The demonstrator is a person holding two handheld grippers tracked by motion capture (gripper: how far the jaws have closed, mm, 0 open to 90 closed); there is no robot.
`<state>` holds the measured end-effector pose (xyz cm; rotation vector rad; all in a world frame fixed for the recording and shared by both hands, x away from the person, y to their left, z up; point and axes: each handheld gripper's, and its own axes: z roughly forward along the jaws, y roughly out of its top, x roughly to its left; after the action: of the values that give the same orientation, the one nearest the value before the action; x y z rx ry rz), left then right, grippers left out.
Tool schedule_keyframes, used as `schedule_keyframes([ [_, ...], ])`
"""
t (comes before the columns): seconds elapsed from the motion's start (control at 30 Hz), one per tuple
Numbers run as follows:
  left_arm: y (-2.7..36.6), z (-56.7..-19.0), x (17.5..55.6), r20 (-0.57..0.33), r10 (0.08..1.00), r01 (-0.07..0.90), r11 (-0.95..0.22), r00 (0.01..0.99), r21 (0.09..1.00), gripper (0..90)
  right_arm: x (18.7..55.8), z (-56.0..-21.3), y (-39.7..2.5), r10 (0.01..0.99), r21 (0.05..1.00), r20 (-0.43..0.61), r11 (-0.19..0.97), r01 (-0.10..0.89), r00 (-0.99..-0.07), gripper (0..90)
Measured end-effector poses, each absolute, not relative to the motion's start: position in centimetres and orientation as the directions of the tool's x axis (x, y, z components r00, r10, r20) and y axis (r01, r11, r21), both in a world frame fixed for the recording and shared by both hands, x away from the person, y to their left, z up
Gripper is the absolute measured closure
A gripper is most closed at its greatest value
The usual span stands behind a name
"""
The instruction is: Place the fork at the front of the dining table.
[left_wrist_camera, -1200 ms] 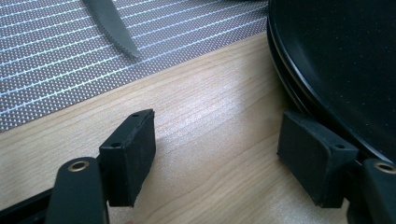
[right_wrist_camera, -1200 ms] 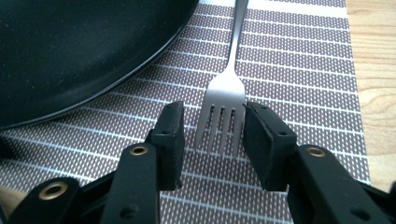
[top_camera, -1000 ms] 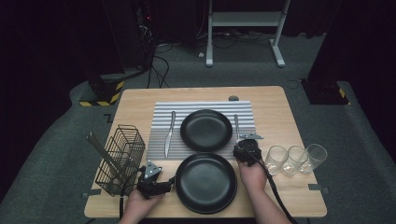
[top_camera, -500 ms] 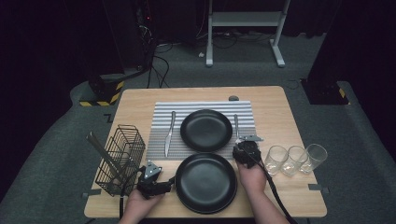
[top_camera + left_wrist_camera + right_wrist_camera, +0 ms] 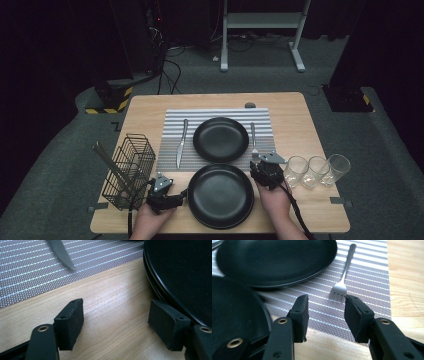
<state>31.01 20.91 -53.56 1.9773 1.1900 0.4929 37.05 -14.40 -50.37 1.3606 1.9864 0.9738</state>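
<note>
**Risk: near plate gets knocked**

Near black plate [image 5: 220, 195] sits on table front edge, betw both grippers. L gripper [image 5: 184, 196] wide open, one pad touching plate rim. R gripper [image 5: 262, 166] open, empty, aimed at fork [image 5: 343, 279]; closing could scrape placemat [image 5: 364, 277], skid fork.

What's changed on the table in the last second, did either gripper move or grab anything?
Hardly anything. The right gripper has crept slightly forward toward the fork, jaws open and empty. The left gripper stayed open beside the near plate, one pad at its rim. The far plate, knife, glasses and wire basket stayed put.
</note>
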Motion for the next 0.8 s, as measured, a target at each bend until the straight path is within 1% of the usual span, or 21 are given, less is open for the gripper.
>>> schedule_keyframes([
  [0.2,20.8,-53.6,30.9,-0.044,0.883,0.580,-0.269,0.468,0.769,28.6,35.9,-50.6,-15.4,0.922,0.821,0.016,0.209,0.531,-0.388,56.2],
  [0.43,20.3,-53.6,30.7,0.011,0.881,0.568,-0.315,0.473,0.760,27.6,35.3,-51.3,-16.8,0.900,0.827,0.053,0.203,0.524,-0.432,56.4],
  [0.57,20.1,-53.6,30.5,0.023,0.881,0.567,-0.324,0.473,0.757,27.4,35.2,-51.4,-17.4,0.893,0.833,0.064,0.198,0.517,-0.446,55.6],
  [0.67,20.1,-53.6,30.6,0.023,0.882,0.567,-0.323,0.471,0.758,27.7,35.2,-51.2,-17.6,0.881,0.840,0.084,0.188,0.508,-0.465,52.3],
  [0.8,20.1,-53.6,30.6,0.022,0.883,0.569,-0.321,0.468,0.757,27.6,34.7,-50.5,-17.5,0.867,0.854,0.085,0.190,0.484,-0.490,50.7],
])
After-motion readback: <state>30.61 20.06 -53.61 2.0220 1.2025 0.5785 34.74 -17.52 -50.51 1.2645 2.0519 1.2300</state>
